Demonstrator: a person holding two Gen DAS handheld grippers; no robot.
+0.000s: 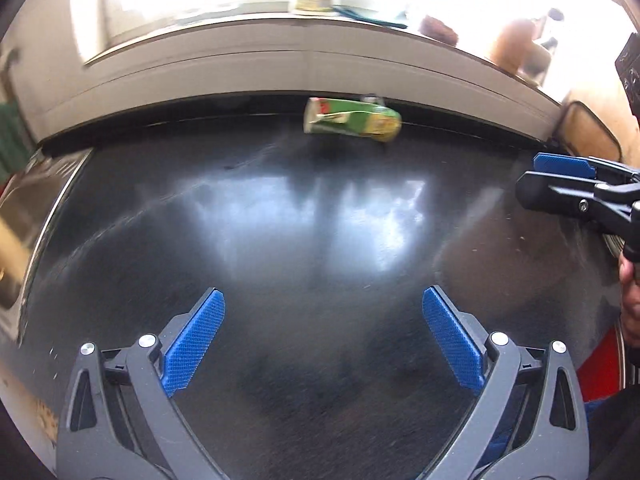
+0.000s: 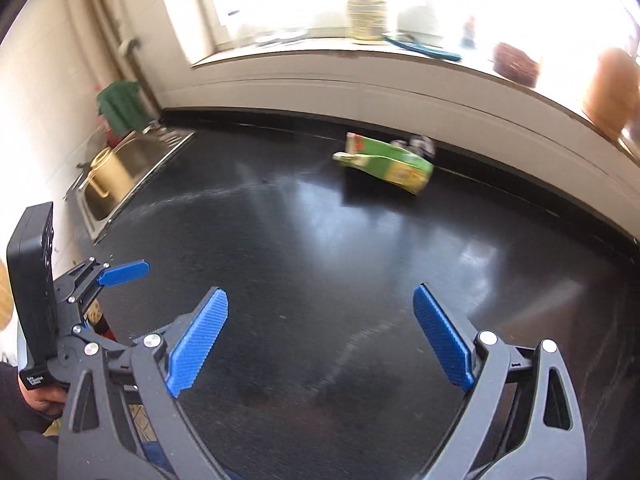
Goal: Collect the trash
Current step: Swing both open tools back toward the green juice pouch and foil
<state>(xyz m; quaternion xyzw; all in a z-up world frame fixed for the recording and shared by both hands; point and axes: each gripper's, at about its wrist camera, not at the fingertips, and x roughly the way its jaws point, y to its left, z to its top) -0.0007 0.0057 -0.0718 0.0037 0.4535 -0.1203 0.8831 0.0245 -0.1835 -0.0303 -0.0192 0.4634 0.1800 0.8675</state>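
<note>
While both hand-held grippers (image 1: 323, 300) (image 2: 320, 298) gape empty, the green carton (image 1: 352, 120) lies well ahead by the wall.

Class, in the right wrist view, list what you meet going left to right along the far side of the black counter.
Green cloth → sink → green carton lying flat → a small dark item behind it, too blurred to identify.

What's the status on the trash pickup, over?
Left gripper and right gripper both open, empty. Green carton lying on its side at the back of the black counter, untouched. Nothing in the way.
</note>
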